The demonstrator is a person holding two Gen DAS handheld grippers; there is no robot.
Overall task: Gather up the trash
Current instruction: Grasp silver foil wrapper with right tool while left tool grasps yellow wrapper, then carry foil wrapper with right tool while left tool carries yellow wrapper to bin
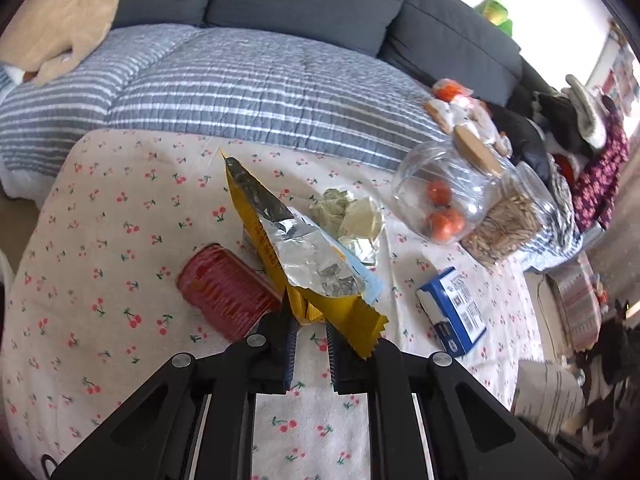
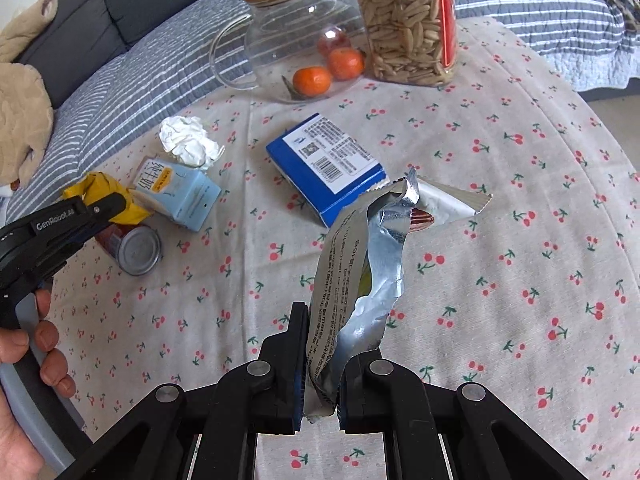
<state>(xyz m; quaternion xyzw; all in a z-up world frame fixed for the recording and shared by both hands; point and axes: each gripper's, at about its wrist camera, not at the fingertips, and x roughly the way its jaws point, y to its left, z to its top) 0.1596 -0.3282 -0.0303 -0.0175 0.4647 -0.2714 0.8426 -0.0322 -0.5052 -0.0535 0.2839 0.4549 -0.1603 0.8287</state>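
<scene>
**Both grippers clamped on wrappers over the cherry-print table**

The left gripper [image 1: 310,326] has its jaws pinched on the bottom edge of a yellow foil-lined snack wrapper [image 1: 280,236], which stands up from the pads and leans toward eleven o'clock, its silver inside showing. In the right wrist view that same gripper [image 2: 86,210] sits at nine o'clock, its black fingers wrapped over the yellow packet, with a person's hand [image 2: 36,344] on the handle below.

The right gripper [image 2: 322,384] is closed tight on a crumpled silver foil wrapper with printed text [image 2: 360,280]; the wrapper rises from between the pads toward one o'clock, its torn top just in front of a blue and white cardboard box with a barcode [image 2: 326,162].

Just beside the left fingers, at ten o'clock, lies a red metal can on its side [image 1: 228,292]. Behind the yellow wrapper, at one o'clock, rests a crumpled ball of pale paper [image 1: 352,216], and a light blue small carton [image 2: 180,194] lies against the wrapper. Further out at one o'clock stand a clear glass jug with a wooden lid holding small oranges [image 1: 444,196] and, touching it, a clear jar of pale seeds [image 1: 508,224]. All sit on the white cherry-print tablecloth [image 1: 100,240].
</scene>
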